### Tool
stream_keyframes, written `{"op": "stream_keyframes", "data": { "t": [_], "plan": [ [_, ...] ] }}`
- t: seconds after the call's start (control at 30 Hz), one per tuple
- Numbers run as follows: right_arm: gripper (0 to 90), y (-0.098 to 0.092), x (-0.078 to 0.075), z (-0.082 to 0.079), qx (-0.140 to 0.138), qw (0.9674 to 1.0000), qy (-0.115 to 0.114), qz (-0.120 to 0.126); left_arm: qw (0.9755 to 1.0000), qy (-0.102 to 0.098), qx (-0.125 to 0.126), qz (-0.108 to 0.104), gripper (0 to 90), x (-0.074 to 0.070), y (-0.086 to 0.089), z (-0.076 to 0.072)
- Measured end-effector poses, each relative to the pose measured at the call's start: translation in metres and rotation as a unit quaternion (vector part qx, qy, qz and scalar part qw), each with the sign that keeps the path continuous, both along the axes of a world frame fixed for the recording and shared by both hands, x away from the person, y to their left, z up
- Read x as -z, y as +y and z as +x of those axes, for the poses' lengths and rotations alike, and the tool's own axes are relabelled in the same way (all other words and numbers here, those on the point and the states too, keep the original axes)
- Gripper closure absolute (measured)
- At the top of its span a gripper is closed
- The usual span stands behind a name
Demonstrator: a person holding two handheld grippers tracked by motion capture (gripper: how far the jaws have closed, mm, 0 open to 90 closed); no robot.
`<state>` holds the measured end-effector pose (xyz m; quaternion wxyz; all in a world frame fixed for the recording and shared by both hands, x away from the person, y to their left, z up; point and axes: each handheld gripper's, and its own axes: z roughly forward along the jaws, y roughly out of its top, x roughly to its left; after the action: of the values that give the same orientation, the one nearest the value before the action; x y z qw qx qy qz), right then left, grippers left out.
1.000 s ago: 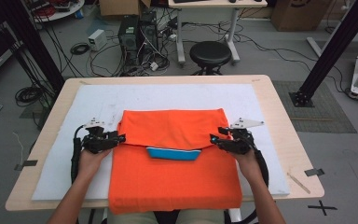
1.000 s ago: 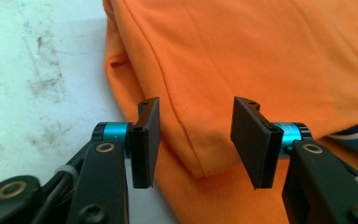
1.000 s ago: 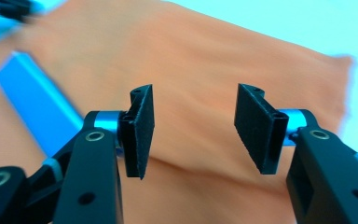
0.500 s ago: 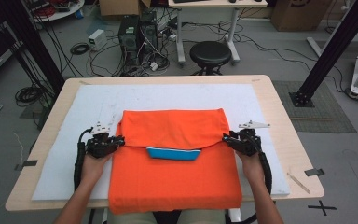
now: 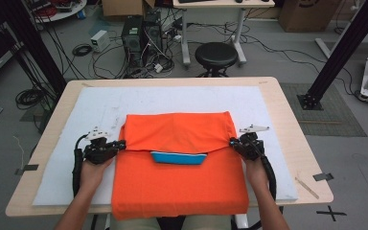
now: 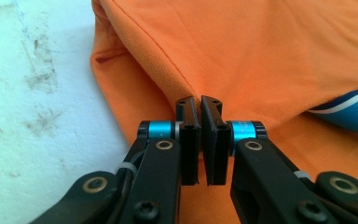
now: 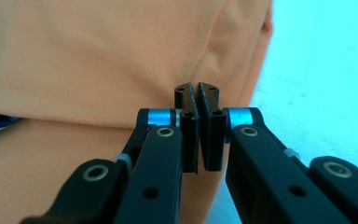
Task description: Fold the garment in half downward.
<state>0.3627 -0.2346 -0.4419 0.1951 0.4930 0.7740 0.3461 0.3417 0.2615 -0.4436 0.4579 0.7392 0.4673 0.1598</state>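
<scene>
Both grippers have drawn outward since the earlier frames, from the middle of the fold's lower edge to its two ends, and their jaws have just been closing. The left gripper (image 5: 120, 144) now sits at the left end of the folded-over flap of the orange shirt (image 5: 179, 184); in the left gripper view its jaws stand all but together, pinching the cloth (image 6: 261, 56) at the fold's corner. The right gripper (image 5: 233, 142) is at the right end of the flap, its jaws likewise nearly together, with the cloth's edge (image 7: 121, 60) caught between the tips. The shirt lies flat on the white mat (image 5: 96, 108) at the near middle of the table (image 5: 297, 143), its far part folded toward the near side. A blue collar (image 5: 178, 157) peeks out under the fold's edge, between the two grippers.
</scene>
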Motion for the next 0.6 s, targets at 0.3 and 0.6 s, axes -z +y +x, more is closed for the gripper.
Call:
{"op": "stream_keyframes", "data": {
  "t": [0.3,0.6],
  "plan": [
    [88.9,-0.016,-0.015,-0.016,-0.007,0.9982,-0.022,0.056,0.9981,-0.010,0.035,-0.049,86.1,-0.017,0.009,-0.014],
    [88.9,-0.019,-0.035,-0.043,-0.027,0.9968,-0.045,0.060,0.9965,-0.019,0.054,-0.061,86.1,-0.031,0.017,-0.037]
  ]
}}
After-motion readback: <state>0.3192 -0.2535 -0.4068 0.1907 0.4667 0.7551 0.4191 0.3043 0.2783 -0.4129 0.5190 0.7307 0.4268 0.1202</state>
